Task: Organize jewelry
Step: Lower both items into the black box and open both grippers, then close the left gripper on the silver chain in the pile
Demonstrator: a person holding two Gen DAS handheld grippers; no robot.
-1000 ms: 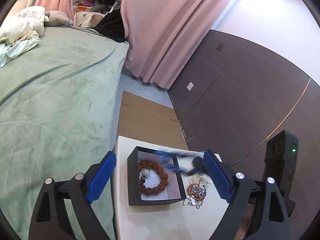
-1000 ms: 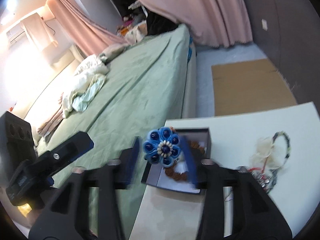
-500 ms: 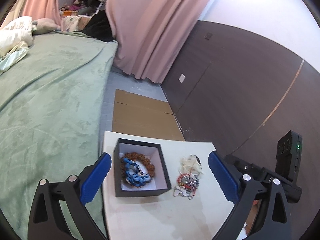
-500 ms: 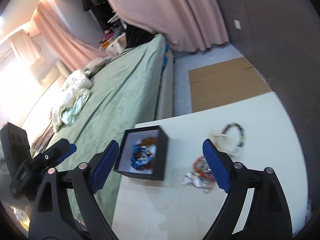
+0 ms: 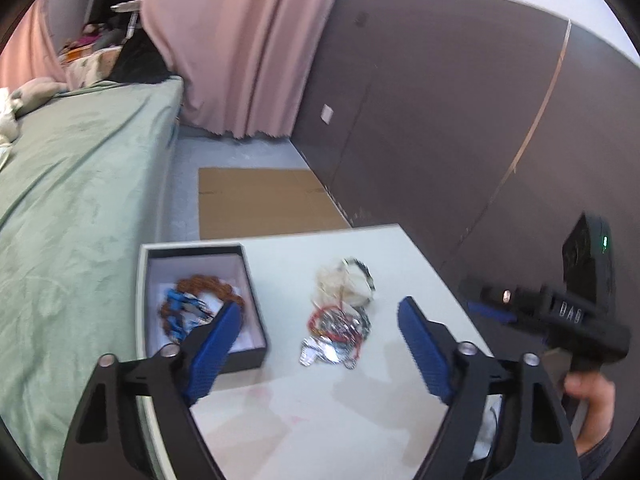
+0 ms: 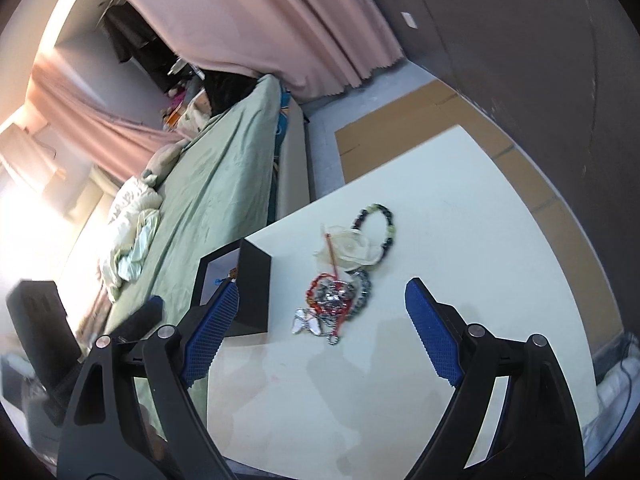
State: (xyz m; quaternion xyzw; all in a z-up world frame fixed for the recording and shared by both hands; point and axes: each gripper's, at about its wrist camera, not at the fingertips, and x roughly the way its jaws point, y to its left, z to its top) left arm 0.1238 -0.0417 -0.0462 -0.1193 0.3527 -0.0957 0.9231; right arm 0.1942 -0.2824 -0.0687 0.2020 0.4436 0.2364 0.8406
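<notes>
A black jewelry box with a white lining stands at the left of a white table. Inside lie a brown bead bracelet and a blue flower piece. A tangled pile of red and silver jewelry lies right of the box, with a cream flower piece and a dark bead bracelet behind it. My left gripper is open and empty, above the near side of the pile. My right gripper is open and empty, facing the pile, the box and the dark bracelet.
A bed with a green blanket runs along the table's left side. Flat cardboard lies on the floor beyond the table. A dark wall stands to the right. The right gripper's body shows at the table's right edge.
The right gripper let go of the blue flower piece, which now lies in the box. Both grippers have swung right, toward the pile of loose jewelry.
</notes>
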